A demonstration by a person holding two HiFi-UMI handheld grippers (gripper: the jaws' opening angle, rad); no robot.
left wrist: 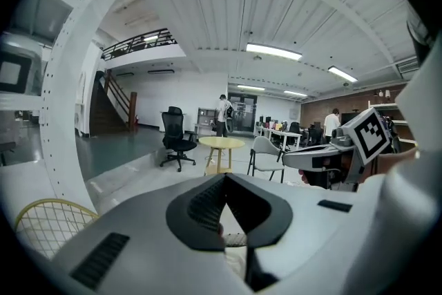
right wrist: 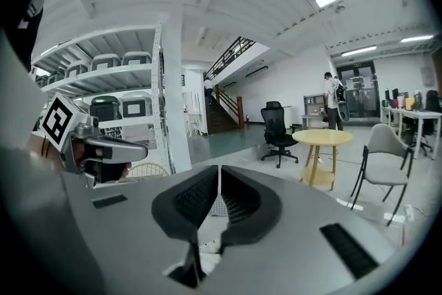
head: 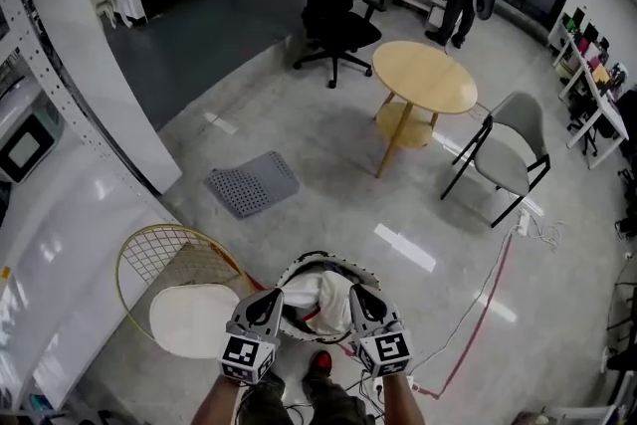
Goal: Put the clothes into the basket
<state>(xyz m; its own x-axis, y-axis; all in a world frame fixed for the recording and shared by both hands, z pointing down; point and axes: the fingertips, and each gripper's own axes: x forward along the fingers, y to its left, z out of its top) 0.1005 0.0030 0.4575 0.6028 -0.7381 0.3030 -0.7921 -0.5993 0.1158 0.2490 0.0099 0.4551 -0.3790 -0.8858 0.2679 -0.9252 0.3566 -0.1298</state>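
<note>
Directly below us, the bundled white clothes (head: 320,297) lie inside the round dark-rimmed basket (head: 317,260) on the near floor. We hold the left gripper (head: 267,302) over the basket's left side and the right gripper (head: 356,296) over its right side. Each has its fingers together, with nothing between them. The only print is a black-and-white square pattern on the left marker cube (head: 247,353) and the right marker cube (head: 390,351). Just left of the basket stands a yellow wire chair with a round white seat pad (head: 189,316). Farther off are a grey perforated mat (head: 254,182), a round pale wooden table (head: 425,77) and a black office chair (head: 333,5).
</note>
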